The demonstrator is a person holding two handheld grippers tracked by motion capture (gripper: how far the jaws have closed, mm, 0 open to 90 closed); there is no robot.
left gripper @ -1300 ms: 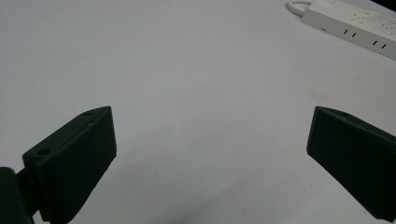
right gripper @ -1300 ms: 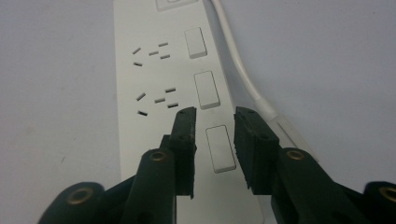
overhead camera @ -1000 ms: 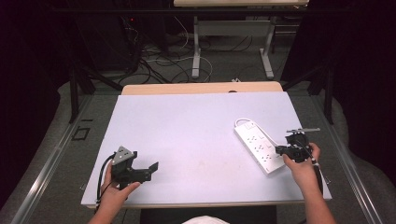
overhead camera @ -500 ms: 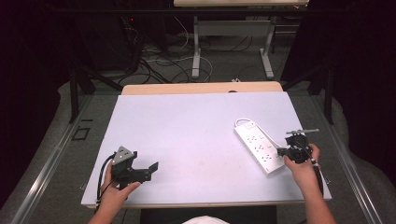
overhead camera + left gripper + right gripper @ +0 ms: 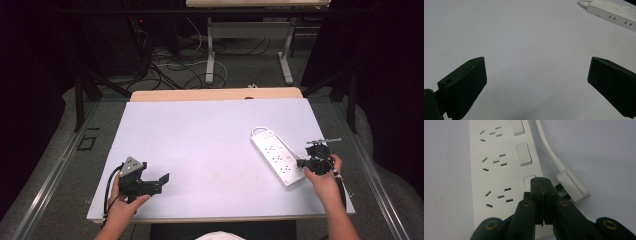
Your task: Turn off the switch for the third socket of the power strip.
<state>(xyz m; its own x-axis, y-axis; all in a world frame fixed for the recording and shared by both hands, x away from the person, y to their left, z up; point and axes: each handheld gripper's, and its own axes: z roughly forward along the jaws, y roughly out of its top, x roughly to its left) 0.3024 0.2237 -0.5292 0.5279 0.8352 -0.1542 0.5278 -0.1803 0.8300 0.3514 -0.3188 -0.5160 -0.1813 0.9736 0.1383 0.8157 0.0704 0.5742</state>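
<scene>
My right tongs (image 5: 541, 182) are pressed together, jaws flat against each other with nothing between them, their tips poised over the nearest rocker switch (image 5: 529, 182) of a white power strip (image 5: 499, 170). In the high view, my right hand (image 5: 322, 177) grips these tongs (image 5: 300, 163) at the table's right edge, forearm coming up from the bottom, tips aimed left at the strip's near end. Just beside the tips, the strip's white plug (image 5: 573, 185) lies on the table, prongs pointing toward the strip's side, its cord (image 5: 547, 145) curving away along the row of switches.

The power strip (image 5: 277, 156) lies flat on the right half of the white table (image 5: 200, 135), sockets up, long axis running diagonally from the far left to the near right, with the cord looped at its far end.

My left tongs (image 5: 536, 82) are spread wide over bare table, pointing toward the strip (image 5: 611, 12) far off at the top right. From above, my left hand (image 5: 122, 205) holds them (image 5: 162, 181) near the front left corner, aimed right, well apart from the strip.
</scene>
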